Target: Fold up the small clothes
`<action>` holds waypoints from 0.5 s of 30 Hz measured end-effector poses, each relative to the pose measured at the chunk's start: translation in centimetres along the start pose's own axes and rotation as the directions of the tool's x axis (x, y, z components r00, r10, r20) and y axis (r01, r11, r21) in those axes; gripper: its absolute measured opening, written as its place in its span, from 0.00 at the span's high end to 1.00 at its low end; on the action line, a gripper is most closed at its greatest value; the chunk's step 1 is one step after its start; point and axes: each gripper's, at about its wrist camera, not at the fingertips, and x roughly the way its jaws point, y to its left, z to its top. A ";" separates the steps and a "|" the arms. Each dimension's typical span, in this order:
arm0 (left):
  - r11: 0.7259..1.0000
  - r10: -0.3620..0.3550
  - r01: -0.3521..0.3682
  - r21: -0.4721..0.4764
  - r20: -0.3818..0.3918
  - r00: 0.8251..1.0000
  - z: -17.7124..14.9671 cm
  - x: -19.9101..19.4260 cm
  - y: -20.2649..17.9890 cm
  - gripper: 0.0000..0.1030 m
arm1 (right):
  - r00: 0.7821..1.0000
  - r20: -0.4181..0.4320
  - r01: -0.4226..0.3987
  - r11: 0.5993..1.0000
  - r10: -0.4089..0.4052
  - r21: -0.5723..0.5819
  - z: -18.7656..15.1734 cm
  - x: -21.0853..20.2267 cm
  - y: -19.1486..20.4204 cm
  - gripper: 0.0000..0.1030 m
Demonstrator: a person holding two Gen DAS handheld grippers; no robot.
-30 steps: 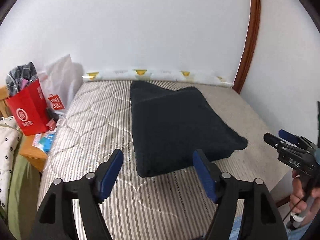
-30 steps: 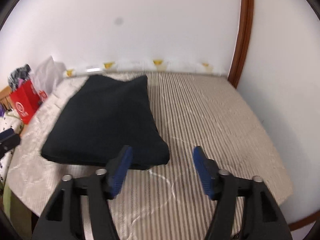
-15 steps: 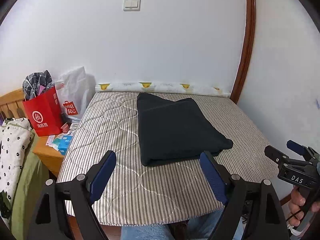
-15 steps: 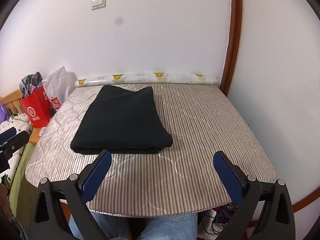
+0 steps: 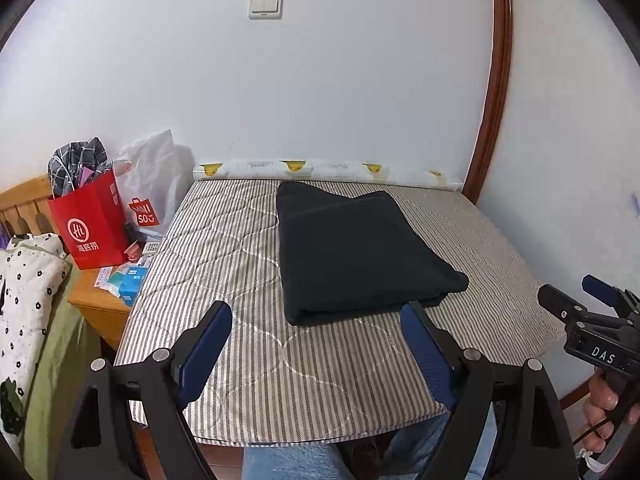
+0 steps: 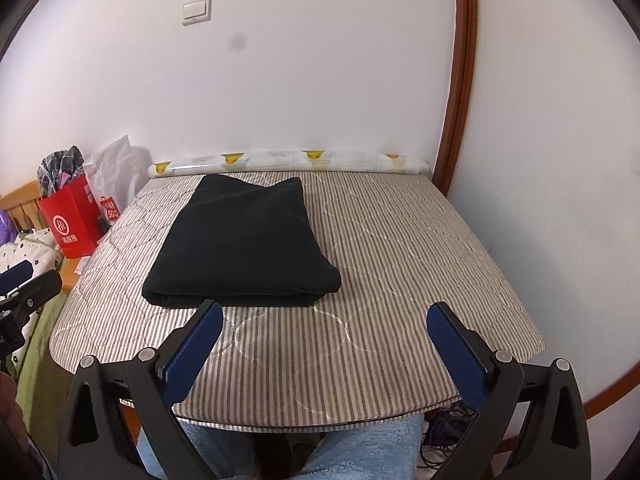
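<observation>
A black garment lies folded into a thick rectangle on the striped padded table; it also shows in the right wrist view, left of the table's middle. My left gripper is open and empty, held back over the table's near edge. My right gripper is open wide and empty, also at the near edge. The right gripper shows from the side in the left wrist view. Neither gripper touches the garment.
A red paper bag and a white plastic bag stand on a wooden nightstand to the left. A rolled duck-print sheet lies along the back wall. A wooden door frame stands at right. My knees are under the near edge.
Both grippers have pulled back and up from the garment to the table's near edge. The right gripper has opened wider. The garment stays folded in place.
</observation>
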 end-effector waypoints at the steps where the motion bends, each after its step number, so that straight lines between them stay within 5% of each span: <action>1: 1.000 0.003 -0.003 0.002 -0.002 1.000 0.0 0.0 0.0 0.17 | 1.000 0.002 0.001 1.000 -0.001 -0.001 0.0 -0.1 0.0 0.02; 15: 1.000 0.007 -0.007 -0.001 -0.006 1.000 -0.1 0.1 0.3 0.17 | 1.000 0.009 0.005 1.000 -0.005 -0.014 0.0 -0.4 -0.2 0.02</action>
